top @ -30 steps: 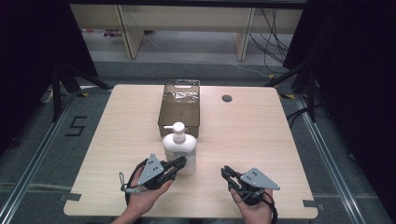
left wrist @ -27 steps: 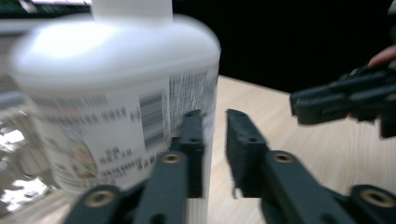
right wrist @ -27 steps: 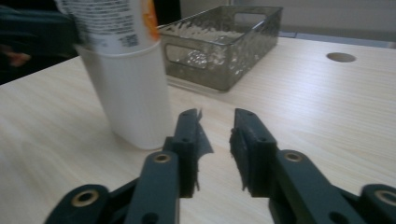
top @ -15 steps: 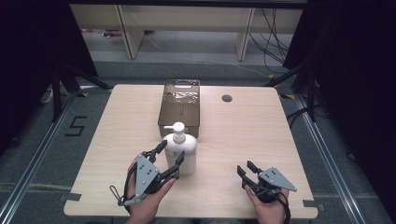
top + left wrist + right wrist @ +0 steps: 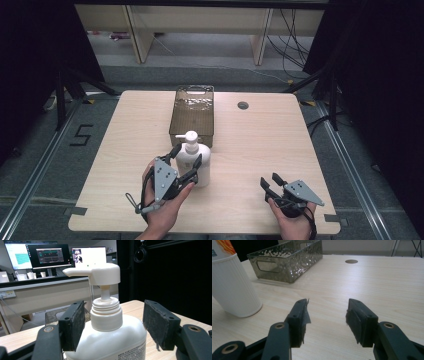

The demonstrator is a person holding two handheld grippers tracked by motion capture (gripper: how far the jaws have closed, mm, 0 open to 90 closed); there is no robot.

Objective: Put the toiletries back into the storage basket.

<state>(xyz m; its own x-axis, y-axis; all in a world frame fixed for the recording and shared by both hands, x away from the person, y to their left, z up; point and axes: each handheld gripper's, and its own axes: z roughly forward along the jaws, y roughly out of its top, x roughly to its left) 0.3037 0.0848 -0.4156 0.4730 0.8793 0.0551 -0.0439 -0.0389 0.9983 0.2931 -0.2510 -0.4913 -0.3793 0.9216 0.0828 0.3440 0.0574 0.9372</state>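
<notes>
From above, a white pump bottle point(image 5: 194, 161) stands upright near the middle of the wooden table point(image 5: 260, 145), just at the 6 o'clock end of a clear textured bin point(image 5: 193, 115). The left gripper point(image 5: 186, 159) has its jaws spread wide on both sides of the bottle; I cannot tell if they touch it. The right gripper point(image 5: 271, 180) lies well apart at 4 o'clock, jaws parted, holding nothing. Along the left gripper point(image 5: 112, 323), the bottle point(image 5: 107, 337) sits between the two pads, with a gap at the neck on each side. Along the right gripper point(image 5: 327, 315), the open jaws frame bare table, the bottle point(image 5: 233, 287) at 10 o'clock and the bin point(image 5: 287, 260) at 11 o'clock.
</notes>
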